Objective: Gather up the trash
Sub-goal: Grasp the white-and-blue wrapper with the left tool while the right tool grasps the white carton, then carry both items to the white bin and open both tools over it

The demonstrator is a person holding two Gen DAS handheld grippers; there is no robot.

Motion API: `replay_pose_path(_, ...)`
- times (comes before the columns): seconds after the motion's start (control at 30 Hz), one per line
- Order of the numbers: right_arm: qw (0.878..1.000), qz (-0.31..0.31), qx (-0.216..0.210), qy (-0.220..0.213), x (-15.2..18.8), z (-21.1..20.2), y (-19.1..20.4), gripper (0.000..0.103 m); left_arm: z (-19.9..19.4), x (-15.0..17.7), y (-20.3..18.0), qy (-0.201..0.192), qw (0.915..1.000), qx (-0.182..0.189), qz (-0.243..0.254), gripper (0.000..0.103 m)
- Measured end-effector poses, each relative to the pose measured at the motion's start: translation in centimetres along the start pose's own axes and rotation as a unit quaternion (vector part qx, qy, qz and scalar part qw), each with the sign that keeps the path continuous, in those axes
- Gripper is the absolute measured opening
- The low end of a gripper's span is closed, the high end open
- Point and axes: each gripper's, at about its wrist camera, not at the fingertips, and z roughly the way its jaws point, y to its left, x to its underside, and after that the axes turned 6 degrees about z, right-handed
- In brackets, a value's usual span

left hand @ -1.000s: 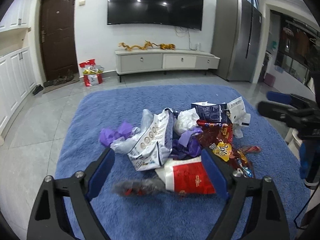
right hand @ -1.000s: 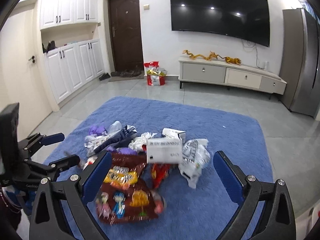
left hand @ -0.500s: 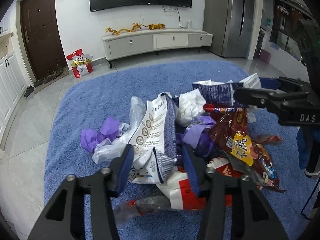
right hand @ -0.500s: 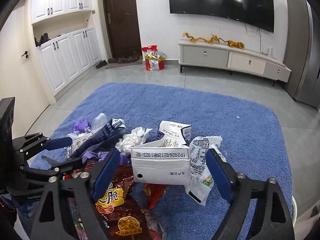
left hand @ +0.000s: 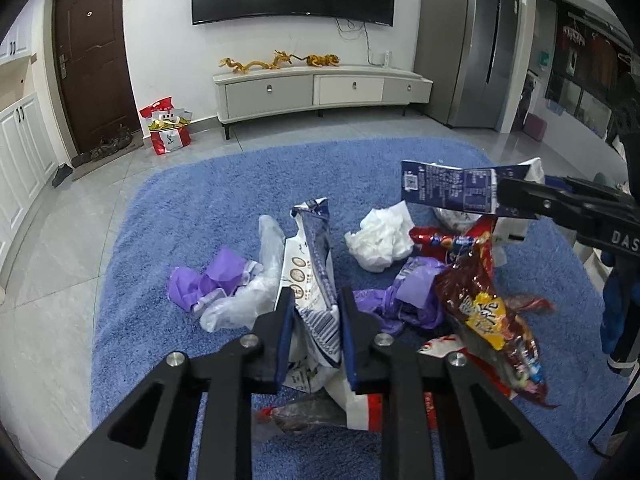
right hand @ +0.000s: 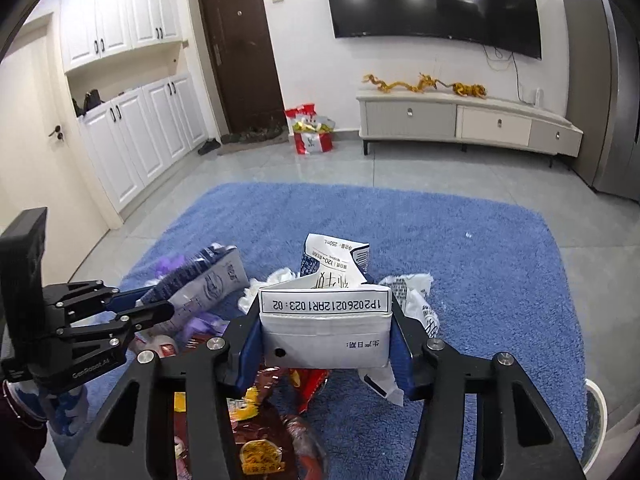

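Observation:
A heap of trash lies on a blue rug [left hand: 192, 216]. In the left wrist view my left gripper [left hand: 314, 320] is closing its jaws, and its blue pads press on the lower end of a white and blue snack bag [left hand: 310, 268]. Around it lie purple gloves [left hand: 208, 280], a crumpled white tissue [left hand: 382, 240] and a dark red snack bag [left hand: 480, 312]. In the right wrist view my right gripper [right hand: 324, 340] is closing too, with both pads against the sides of a white milk carton [right hand: 324, 324]. The left gripper [right hand: 132, 312] shows there at the left with its bag.
Grey tiled floor [right hand: 440, 168] surrounds the rug. A low TV cabinet [left hand: 320, 88] stands at the far wall, with a red gift bag [left hand: 168, 128] beside the brown door [left hand: 92, 64]. White cupboards [right hand: 132, 140] line the left side and a fridge [left hand: 468, 48] stands at the right.
Both grippers moved forward and down into the heap. Their wide-open jaws narrowed, the left onto the white and blue bag, the right onto the milk carton.

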Motion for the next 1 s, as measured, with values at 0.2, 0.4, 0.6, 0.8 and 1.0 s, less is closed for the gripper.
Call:
replay_pose_path(0.2, 1.000, -0.005, -0.016, -0.026, 0.0, -3.7, 0.8, 0.053, -2.8, 0.2, 0.5, -0.021, 0.9995, 0.002, -0.023, 0.020)
replay_pose_path(0.4, 0.999, -0.003, -0.023, -0.049, 0.7, -8.0, 0.6, 0.053, -6.2, -0.2, 0.3, -0.042, 0.9985, 0.001, -0.035, 0.020)
replay_pose_path(0.6, 0.997, 0.001, -0.012, -0.075, 1.8, -12.9, -1.1, 0.053, -9.9, -1.0, -1.0, -0.065, 0.9973, -0.011, -0.032, 0.020)
replay_pose_path(0.8, 0.995, 0.019, 0.022, -0.097, 3.7, -17.8, -4.9, 0.053, -12.3, -2.8, -4.5, -0.081, 0.9965, 0.007, -0.017, 0.020)
replay_pose_path(1.0, 0.989, 0.055, 0.079, -0.114, 6.0, -22.4, -11.3, 0.053, -11.8, -5.6, -11.0, -0.078, 0.9955, 0.050, 0.024, 0.020)
